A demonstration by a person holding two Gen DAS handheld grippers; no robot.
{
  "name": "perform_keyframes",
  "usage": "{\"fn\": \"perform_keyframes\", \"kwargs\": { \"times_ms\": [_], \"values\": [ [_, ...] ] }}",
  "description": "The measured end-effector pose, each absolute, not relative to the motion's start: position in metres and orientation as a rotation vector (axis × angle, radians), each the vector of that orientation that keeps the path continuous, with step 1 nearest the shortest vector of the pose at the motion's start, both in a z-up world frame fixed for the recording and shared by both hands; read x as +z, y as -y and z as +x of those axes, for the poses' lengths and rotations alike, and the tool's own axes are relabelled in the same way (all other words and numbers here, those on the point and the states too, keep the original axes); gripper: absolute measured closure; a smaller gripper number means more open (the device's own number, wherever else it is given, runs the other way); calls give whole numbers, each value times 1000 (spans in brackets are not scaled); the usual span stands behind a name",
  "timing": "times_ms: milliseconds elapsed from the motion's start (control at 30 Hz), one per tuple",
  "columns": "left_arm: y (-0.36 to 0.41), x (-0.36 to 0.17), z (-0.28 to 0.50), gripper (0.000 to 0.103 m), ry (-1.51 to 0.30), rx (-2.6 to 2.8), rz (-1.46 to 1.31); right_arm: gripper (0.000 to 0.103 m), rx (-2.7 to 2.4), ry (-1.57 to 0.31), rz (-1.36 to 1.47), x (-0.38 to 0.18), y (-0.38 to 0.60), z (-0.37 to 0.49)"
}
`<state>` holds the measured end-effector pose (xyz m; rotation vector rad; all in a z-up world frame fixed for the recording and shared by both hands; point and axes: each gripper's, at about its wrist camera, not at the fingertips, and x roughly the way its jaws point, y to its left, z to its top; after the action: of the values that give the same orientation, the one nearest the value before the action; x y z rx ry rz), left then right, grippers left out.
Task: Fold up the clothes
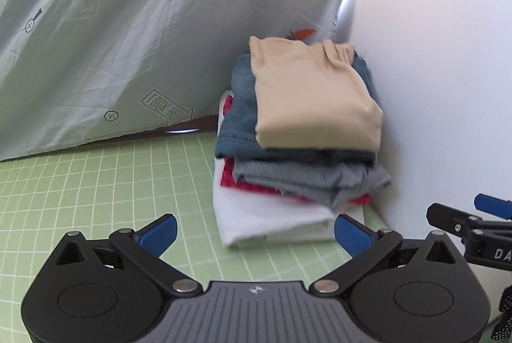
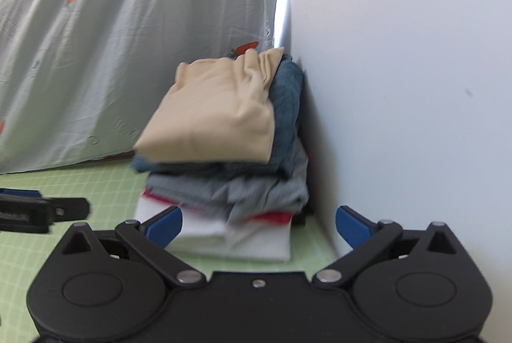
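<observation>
1. Where the green grid mat [image 1: 105, 183] covers the worktop, thin white lines cross it in squares, and it runs back to a hanging sheet and a wall.
2. At the back hangs a pale grey-green sheet [image 1: 134, 32], creased, printed with small carrots, little round marks and a boxed line of lettering; its lower edge meets the mat's far edge, where a dark strip shows.
3. On the right stands a plain white wall [image 1: 441, 70], and a bright sliver of light shows between it and the sheet.
4. A stack of folded clothes [image 1: 304, 157] sits on the mat in the corner, right beside the wall.
5. From the top down it holds a beige piece [image 1: 313, 99], a blue one [image 1: 240, 118], a grey one [image 1: 307, 179], a red one [image 1: 236, 179] and a white one [image 1: 268, 221] at the bottom, resting on the mat.
6. Nearest the camera, the left gripper [image 1: 256, 234] has its blue-padded jaws spread wide with nothing between them, short of the stack.
7. Beside it, the right gripper [image 2: 259, 227] is likewise wide open and empty, its jaws near the white piece at the stack's base; whether one pad touches the cloth is unclear through the blur.
</observation>
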<state>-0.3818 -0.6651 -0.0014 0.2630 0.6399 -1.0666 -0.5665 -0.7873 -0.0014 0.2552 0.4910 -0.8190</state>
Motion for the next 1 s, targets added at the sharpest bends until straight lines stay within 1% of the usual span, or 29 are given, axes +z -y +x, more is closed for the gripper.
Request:
{"fn": "perform_keyframes", "kwargs": {
  "times_ms": [200,567,1000],
  "values": [
    [631,-12,-416,0,-612,-1064,371,0,-805,-542,266,-16,747,-591],
    [590,-18,-442,0,-639,-1105,378,0,-801,-580,290,-28,704,-615],
    [561,-14,-454,0,-618,-1117,376,0,-793,-586,285,-30,676,-623]
  ]
}}
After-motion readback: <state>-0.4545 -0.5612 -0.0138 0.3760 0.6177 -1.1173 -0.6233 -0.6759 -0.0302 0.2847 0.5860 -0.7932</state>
